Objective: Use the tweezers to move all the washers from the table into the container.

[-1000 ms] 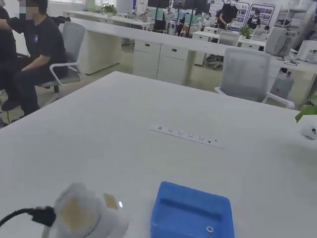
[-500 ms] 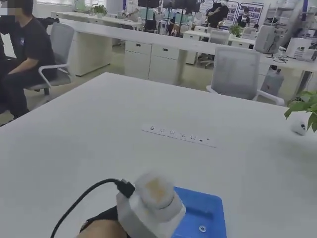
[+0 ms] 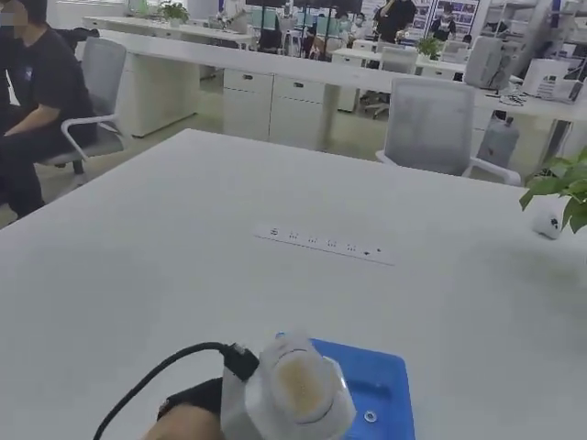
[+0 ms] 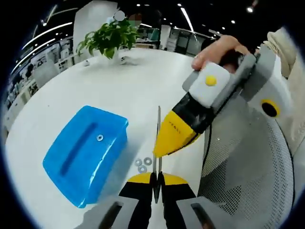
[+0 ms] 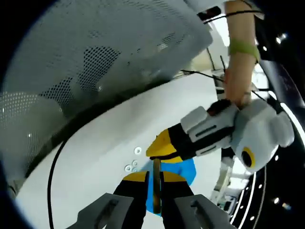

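We have one washer [image 4: 99,138] in the container [image 4: 71,157] at left, three washers [image 4: 142,164] on the table [image 4: 143,81], with left gripper [image 4: 155,183] and right gripper [image 5: 156,191] both clamping the tweezers [image 4: 158,124].

Right tongs [image 5: 156,179] pinch tweezers [image 5: 156,165]; three washers [image 5: 135,163] on table [image 5: 95,143] near blue container [image 5: 187,171].

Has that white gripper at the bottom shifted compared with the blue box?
Yes: the gripper moved right, from clear of the blue container to overlapping its left edge.

In the head view a blurred gripper [image 3: 295,396], cut by the bottom edge, covers the left of the blue container [image 3: 378,374]. In the right gripper view the tweezers [image 5: 156,183] blur; the left gripper [image 5: 159,145] hides their tip
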### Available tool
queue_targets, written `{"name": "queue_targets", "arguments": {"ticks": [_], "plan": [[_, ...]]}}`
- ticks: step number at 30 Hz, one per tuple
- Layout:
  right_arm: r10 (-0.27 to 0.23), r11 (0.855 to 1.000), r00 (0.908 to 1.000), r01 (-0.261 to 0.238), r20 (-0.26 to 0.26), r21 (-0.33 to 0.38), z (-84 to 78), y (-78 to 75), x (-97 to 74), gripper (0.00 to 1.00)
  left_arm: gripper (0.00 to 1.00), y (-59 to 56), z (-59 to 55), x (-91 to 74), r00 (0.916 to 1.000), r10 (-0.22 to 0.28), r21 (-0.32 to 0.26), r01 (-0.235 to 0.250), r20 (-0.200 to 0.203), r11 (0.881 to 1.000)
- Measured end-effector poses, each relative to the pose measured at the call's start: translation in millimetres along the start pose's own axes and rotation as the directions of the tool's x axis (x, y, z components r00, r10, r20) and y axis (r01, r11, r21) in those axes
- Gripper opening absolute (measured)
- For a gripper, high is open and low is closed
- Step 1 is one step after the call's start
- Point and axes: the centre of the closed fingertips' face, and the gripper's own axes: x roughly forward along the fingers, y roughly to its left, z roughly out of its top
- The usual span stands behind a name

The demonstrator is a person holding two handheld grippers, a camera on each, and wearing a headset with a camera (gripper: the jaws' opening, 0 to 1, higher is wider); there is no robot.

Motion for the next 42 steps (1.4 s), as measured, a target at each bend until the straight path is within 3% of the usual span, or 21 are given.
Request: {"name": "queue_targets", "arguments": {"ticks": [2,3,4,6,7,10,12,13,14,16,17,18,22,23,25,28,33,34,35,37,42], "plan": [[-0.016,0.991,0.9988,0.01,0.046,0.13,3.7,-2.9,-3.2,0.11,0.02,3.1,-0.9,-4.4,0.9995,0.021,0.011,-0.021,0.023,1.0],[-0.046,0.97,0.9957,0.025,0.081,0.243,4.7,-6.9,-6.9,0.12,0.02,5.2,-1.1,-7.8,0.9987,0.033,0.013,-0.034,0.04,0.999],[-0.075,0.925,0.9907,0.026,0.114,0.379,4.3,-9.5,-11.0,0.11,0.02,5.8,-2.3,-10.1,0.9983,0.035,0.011,-0.036,0.047,0.999],[-0.13,0.86,0.9828,0.046,0.131,0.509,-2.4,-15.2,-17.7,0.1,0.02,7.9,-5.5,-15.6,0.9967,0.047,0.019,-0.048,0.065,0.999],[-0.165,0.8,0.9771,0.053,0.134,0.598,-8.1,-17.6,-22.0,0.08,0.02,8.8,-7.1,-17.4,0.9962,0.051,0.017,-0.053,0.07,0.998],[-0.217,0.708,0.9671,0.063,0.132,0.704,-17.5,-17.9,-28.4,0.04,0.02,9.8,-11.3,-21.7,0.9948,0.051,0.011,-0.052,0.088,0.999],[-0.252,0.616,0.9549,0.034,0.156,0.787,-16.4,-18.4,-29.5,0.06,0.02,6.6,-9.8,-22.9,0.9927,0.04,0.031,-0.044,0.114,0.999],[-0.274,0.572,0.9453,0.012,0.177,0.82,-14.5,-20.3,-30.1,0.07,0.02,6.0,-8.6,-23.7,0.9915,0.044,0.042,-0.05,0.122,0.998],[-0.299,0.506,0.9307,-0.032,0.21,0.862,-11.0,-22.7,-31.5,0.07,0.02,4.1,-6.6,-24.2,0.9903,0.043,0.059,-0.051,0.132,0.997],[-0.36,0.419,0.9006,-0.076,0.243,0.905,-8.4,-30.2,-34.7,0.05,0.02,-0.9,-2.4,-24.8,0.988,0.023,0.086,-0.036,0.153,0.996],[-0.404,0.36,0.8682,-0.139,0.288,0.923,-2.3,-35.8,-39.2,0.03,0.02,-2.5,1.5,-25.0,0.9846,0.019,0.113,-0.04,0.174,0.993],[-0.446,0.329,0.8449,-0.153,0.296,0.932,-1.2,-41.2,-42.5,0.01,0.02,-4.6,3.2,-26.4,0.9832,0.019,0.112,-0.039,0.182,0.993],[-0.5,0.285,0.7993,-0.211,0.333,0.935,5.9,-48.9,-49.1,0.01,0.02,-9.8,14.0,-29.7,0.9689,-0.018,0.101,-0.008,0.247,0.995],[-0.522,0.264,0.7807,-0.235,0.344,0.935,8.1,-51.8,-52.1,0.0,0.02,-11.2,16.3,-30.3,0.9646,-0.033,0.097,0.007,0.262,0.995],[-0.544,0.251,0.7554,-0.27,0.366,0.93,11.2,-55.0,-56.0,0.0,0.02,-14.5,19.7,-30.9,0.9569,-0.063,0.082,0.041,0.284,0.996],[-0.537,0.265,0.7486,-0.288,0.389,0.92,15.5,-56.0,-57.5,0.0,0.03,-20.0,21.2,-28.3,0.9501,-0.117,0.099,0.092,0.289,0.991],[-0.494,0.303,0.7816,-0.255,0.38,0.918,18.9,-53.8,-50.4,0.0,0.1,-20.7,17.3,-22.4,0.9589,-0.139,0.094,0.119,0.247,0.988],[-0.489,0.31,0.7926,-0.234,0.365,0.922,16.3,-52.8,-49.1,0.0,0.16,-19.4,16.1,-23.7,0.9612,-0.133,0.08,0.117,0.242,0.99],[-0.462,0.332,0.815,-0.208,0.35,0.92,13.4,-49.2,-46.7,0.0,0.22,-18.6,16.0,-24.4,0.9614,-0.131,0.076,0.116,0.242,0.99],[-0.439,0.361,0.8351,-0.174,0.332,0.916,11.5,-46.1,-44.7,0.0,0.27,-14.5,15.4,-30.0,0.9626,-0.117,0.057,0.106,0.245,0.993],[-0.413,0.377,0.8583,-0.144,0.305,0.915,6.0,-37.1,-38.6,0.0,0.06,-8.5,29.3,-52.7,0.9598,-0.098,0.093,0.076,0.263,0.993]]}}
